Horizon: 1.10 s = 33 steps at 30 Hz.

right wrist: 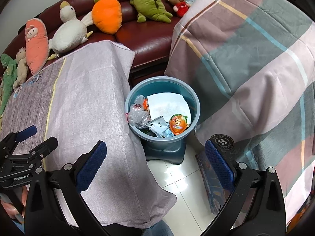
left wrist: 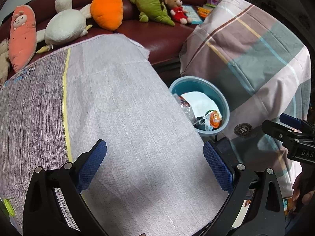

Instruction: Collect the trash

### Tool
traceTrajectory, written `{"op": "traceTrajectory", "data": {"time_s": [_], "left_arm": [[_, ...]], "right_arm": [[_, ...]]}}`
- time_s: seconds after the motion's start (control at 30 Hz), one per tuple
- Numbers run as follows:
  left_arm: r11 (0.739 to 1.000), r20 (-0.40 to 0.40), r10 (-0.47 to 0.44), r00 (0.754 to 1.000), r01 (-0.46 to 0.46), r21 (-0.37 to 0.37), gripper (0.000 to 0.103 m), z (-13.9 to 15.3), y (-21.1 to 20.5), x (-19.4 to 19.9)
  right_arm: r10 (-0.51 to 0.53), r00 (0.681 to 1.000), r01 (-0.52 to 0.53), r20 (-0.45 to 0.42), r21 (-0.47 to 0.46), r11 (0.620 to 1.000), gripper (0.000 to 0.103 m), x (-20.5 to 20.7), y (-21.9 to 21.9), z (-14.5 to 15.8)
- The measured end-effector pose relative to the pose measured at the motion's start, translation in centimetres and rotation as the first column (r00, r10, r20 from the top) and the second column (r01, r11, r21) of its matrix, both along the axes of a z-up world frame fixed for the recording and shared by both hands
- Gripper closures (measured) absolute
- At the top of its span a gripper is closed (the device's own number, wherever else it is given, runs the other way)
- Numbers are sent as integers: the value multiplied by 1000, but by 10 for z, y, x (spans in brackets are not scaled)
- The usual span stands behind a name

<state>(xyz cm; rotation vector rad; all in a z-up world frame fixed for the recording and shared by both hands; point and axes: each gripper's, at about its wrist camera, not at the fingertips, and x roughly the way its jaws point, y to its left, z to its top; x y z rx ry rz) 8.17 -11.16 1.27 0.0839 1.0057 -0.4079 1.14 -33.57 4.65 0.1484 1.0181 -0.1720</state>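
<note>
Right gripper (right wrist: 155,165) empty, spread | trash bin (right wrist: 194,102) ahead, between cloths

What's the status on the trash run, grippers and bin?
Left gripper open, empty. Right gripper open, empty. Trash bin holds wrappers and paper. Nothing blocking it.

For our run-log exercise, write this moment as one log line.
task: collect trash | left gripper: open, empty, over grey cloth | right gripper: open, empty | blue bin: holds wrappers, white paper | cloth: no trash visible
</note>
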Motion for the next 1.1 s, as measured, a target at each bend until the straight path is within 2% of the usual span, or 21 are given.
{"op": "traceTrajectory", "data": {"time_s": [0.53, 1.1], "left_arm": [[999, -8, -7, 1000, 7, 40, 4, -22, -7, 12], [996, -14, 10, 1000, -9, 86, 4, -36, -11, 23]], "right_arm": [[-25, 997, 27, -69, 28, 999, 7, 23, -8, -31], [-43, 994, 45, -103, 20, 999, 7, 38, -9, -45]]}}
